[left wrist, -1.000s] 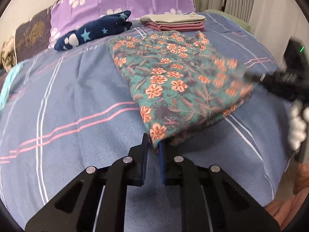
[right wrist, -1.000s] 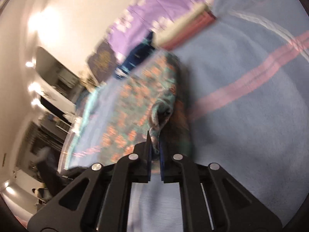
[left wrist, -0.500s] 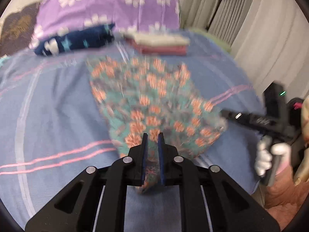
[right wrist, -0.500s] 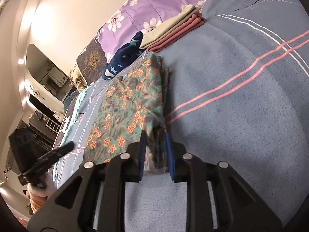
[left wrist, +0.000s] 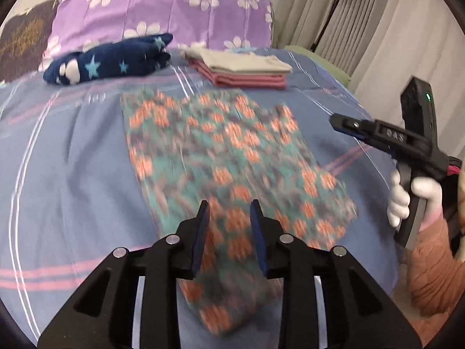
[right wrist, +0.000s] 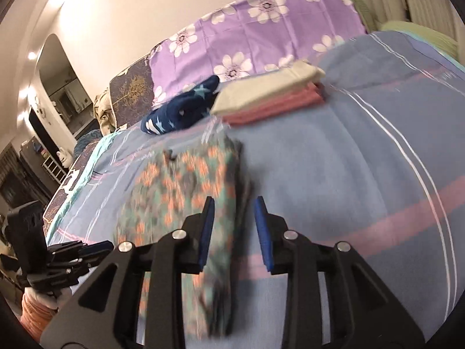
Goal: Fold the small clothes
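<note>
Left wrist view: the left gripper [left wrist: 229, 226] has its jaws spread, nothing pinched, hovering over the near end of the floral garment [left wrist: 229, 157], which lies flat and blurred on the blue striped bedsheet [left wrist: 66, 157]. Beyond it sit a folded pile of clothes [left wrist: 241, 69] and a navy star-print item [left wrist: 110, 64] before the purple flowered pillow [left wrist: 162, 8]. The right gripper [left wrist: 337, 122] is to the right, off the cloth.

Right wrist view: the right gripper [right wrist: 234, 226] is spread too, over the floral garment's [right wrist: 186, 192] right edge
</note>
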A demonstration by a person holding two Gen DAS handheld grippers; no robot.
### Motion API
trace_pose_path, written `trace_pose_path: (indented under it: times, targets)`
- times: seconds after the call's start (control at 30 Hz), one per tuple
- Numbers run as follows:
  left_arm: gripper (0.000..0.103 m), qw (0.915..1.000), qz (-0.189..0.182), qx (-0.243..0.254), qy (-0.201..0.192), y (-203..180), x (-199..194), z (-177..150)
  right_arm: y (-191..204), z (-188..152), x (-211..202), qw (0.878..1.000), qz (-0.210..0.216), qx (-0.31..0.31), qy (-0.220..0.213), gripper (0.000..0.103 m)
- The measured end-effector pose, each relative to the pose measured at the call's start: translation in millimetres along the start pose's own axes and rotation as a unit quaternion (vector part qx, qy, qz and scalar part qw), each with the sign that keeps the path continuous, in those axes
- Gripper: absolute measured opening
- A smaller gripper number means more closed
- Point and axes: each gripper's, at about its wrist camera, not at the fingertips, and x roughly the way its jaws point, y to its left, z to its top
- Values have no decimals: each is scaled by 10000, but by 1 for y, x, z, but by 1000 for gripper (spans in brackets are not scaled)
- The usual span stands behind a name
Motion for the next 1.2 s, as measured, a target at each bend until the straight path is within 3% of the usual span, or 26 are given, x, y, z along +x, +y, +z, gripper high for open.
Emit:
trace_pose_path:
  times: [0.17,0.4,0.53,0.57,0.6,0.63,0.77,0.93,0.97,1.07,1.2]
  targets:
    - [37,9992,70,-99,368,14,37,-1,4,38,52,9988,129,-277,375,30]
    - [51,9997,-4,170,151,7,41,-11,11,70,120,9929,150,-645,991,32]
    - [53,9997,-22,215,139,5,44,-9,13,75,150,9888,270,-684,1297,41]
    - [53,9997,-34,209,136,5,43,-10,15,75,156,9878,272,-696,1368,38]
    - [54,9997,-48,199,130,5,42,-11,17,72,160,9865,194,-780,1430,5]
    - [54,9997,-52,194,121,4,40,-13,21,70,160,9865,63,-885,1379,5]
    - [54,9997,-38,213,89,4,39,-13,36,76,119,9908,-313,-1225,488,3]
    - [54,9997,-18,237,75,3,38,-14,16,65,146,9855,-789,-1209,896,7]
    - [54,9997,-36,225,68,3,38,-14,7,62,147,9859,-870,-1081,940,17]
    - [54,9998,-87,179,40,5,37,-14,-5,59,116,9948,-539,-583,633,19]
    - [59,9997,-61,246,54,4,38,-14,17,40,53,9960,233,-779,382,19]
